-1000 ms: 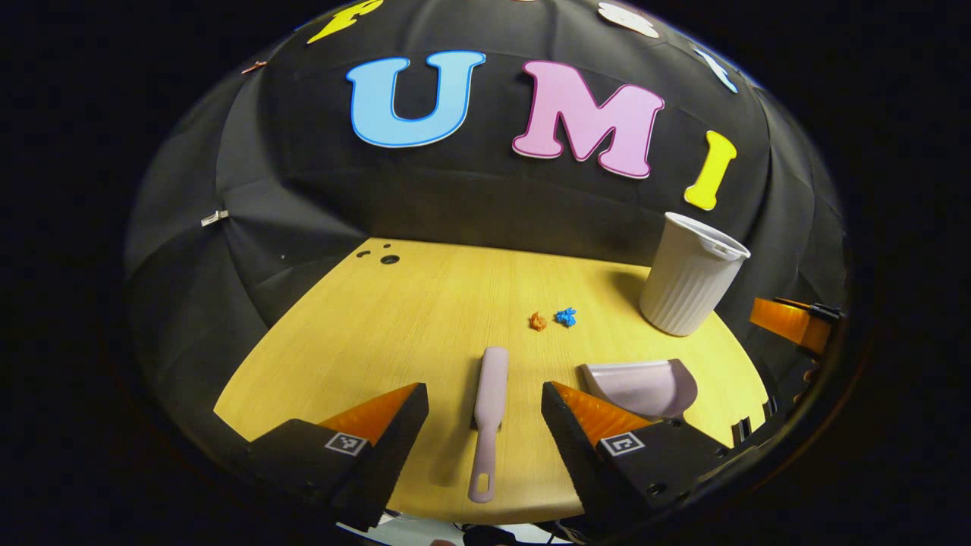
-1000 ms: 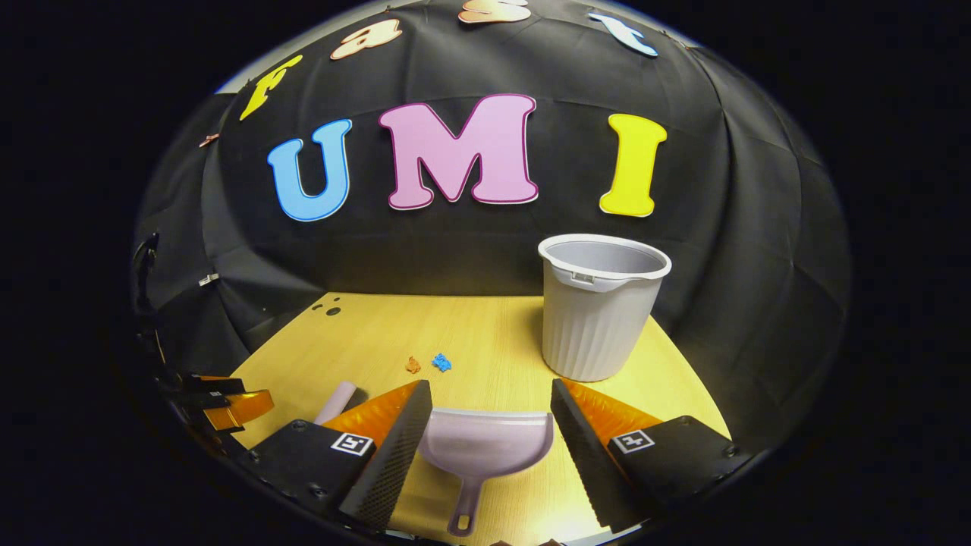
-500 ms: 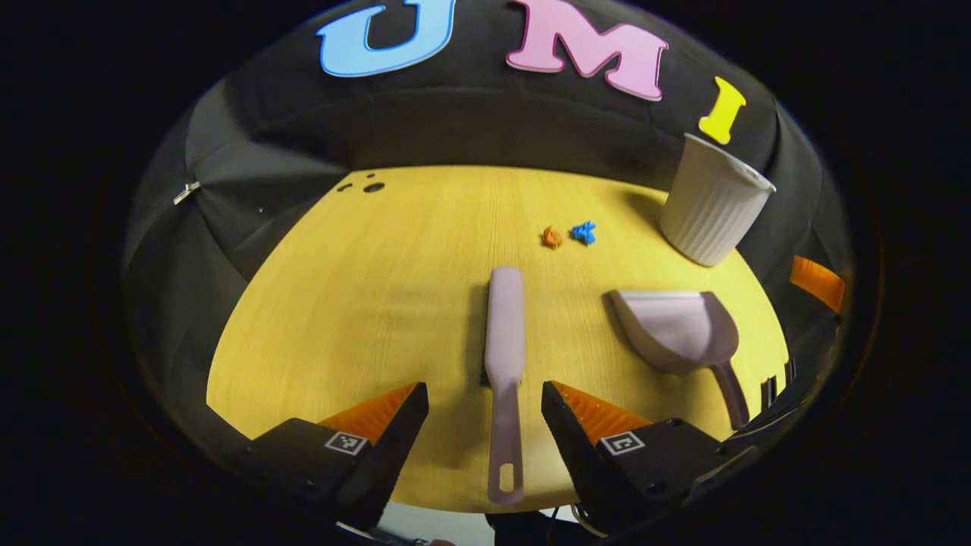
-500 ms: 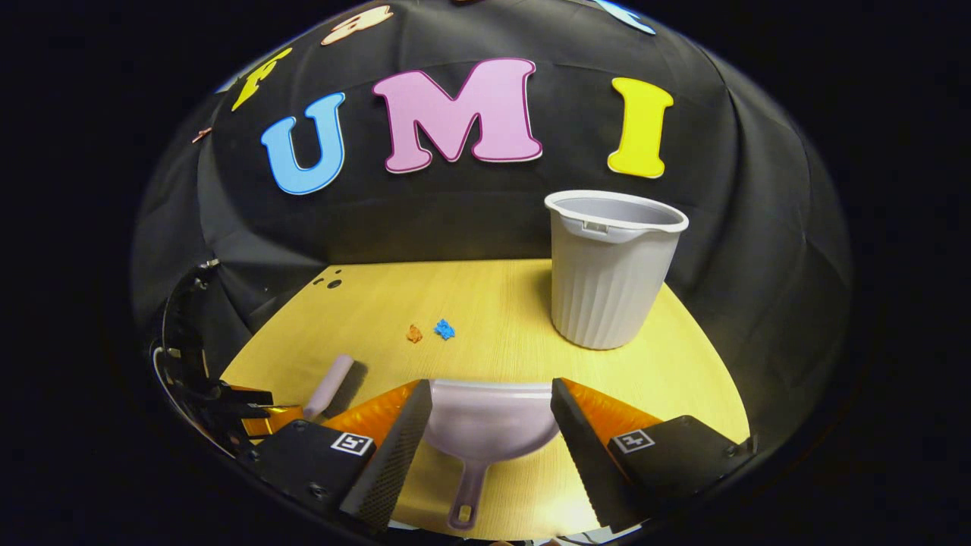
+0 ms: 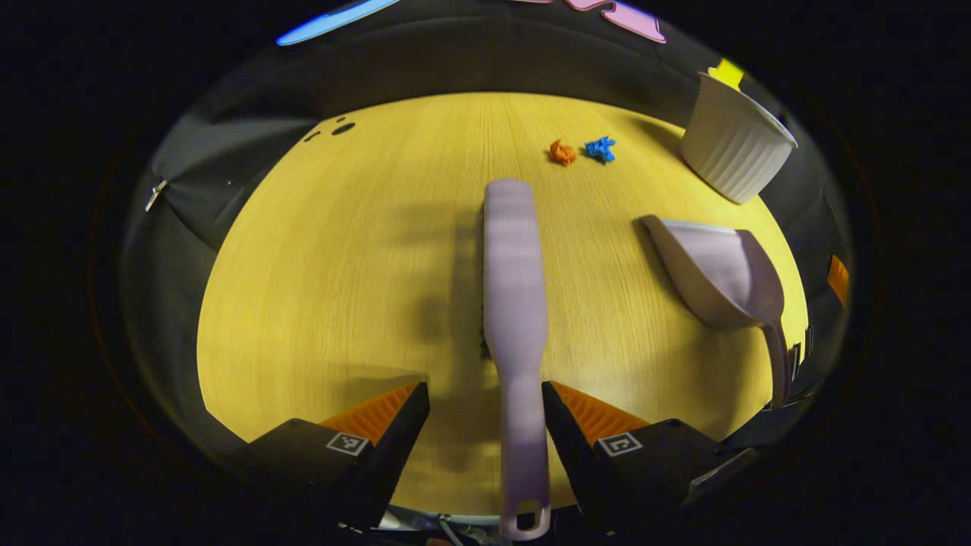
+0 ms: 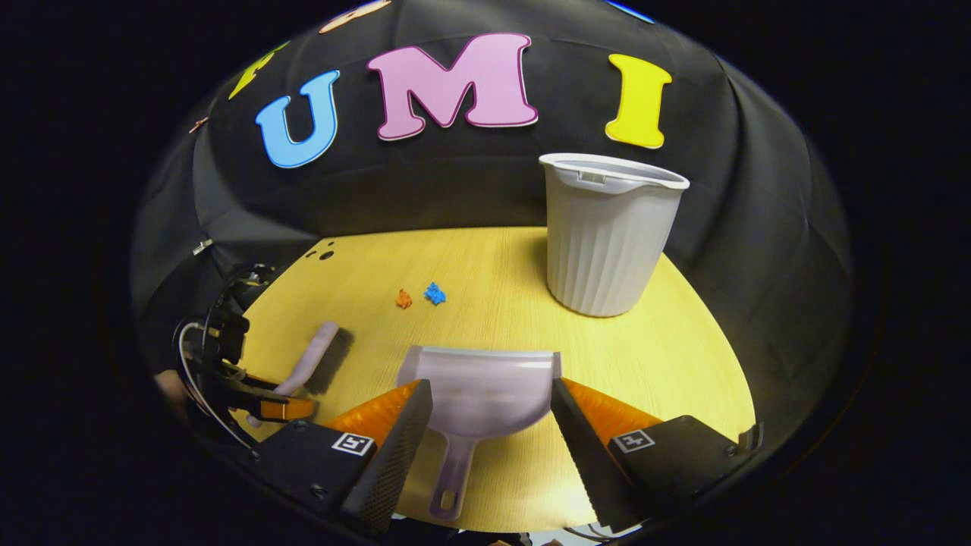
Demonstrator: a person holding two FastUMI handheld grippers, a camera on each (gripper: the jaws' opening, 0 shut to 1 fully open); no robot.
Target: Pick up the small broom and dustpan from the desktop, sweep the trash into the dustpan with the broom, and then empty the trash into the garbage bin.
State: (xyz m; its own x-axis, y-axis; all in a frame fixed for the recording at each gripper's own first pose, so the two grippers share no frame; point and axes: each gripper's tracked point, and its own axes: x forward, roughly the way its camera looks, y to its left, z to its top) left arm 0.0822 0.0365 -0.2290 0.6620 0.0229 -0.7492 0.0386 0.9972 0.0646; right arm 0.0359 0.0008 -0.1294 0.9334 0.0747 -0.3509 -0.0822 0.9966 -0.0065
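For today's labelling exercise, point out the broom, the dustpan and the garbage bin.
broom (image 5: 514,265), left gripper view, on the flat back of its head.
dustpan (image 6: 479,390), right gripper view, on the scoop's inner floor.
garbage bin (image 6: 603,243), right gripper view, on its ribbed wall.

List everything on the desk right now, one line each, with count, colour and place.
broom: one, pale lilac, lying flat near the desk's front, handle between the left claw's fingers.
dustpan: one, pale lilac, on the desk right of the broom, handle between the right claw's fingers.
orange scrap: one, orange, mid-desk beyond the broom's head.
blue scrap: one, blue, just right of the orange scrap, apart from it.
garbage bin: one, white, ribbed, upright at the desk's back right.
desk: one, light wood.
left claw: one, open, astride the broom handle.
right claw: one, open, astride the dustpan.
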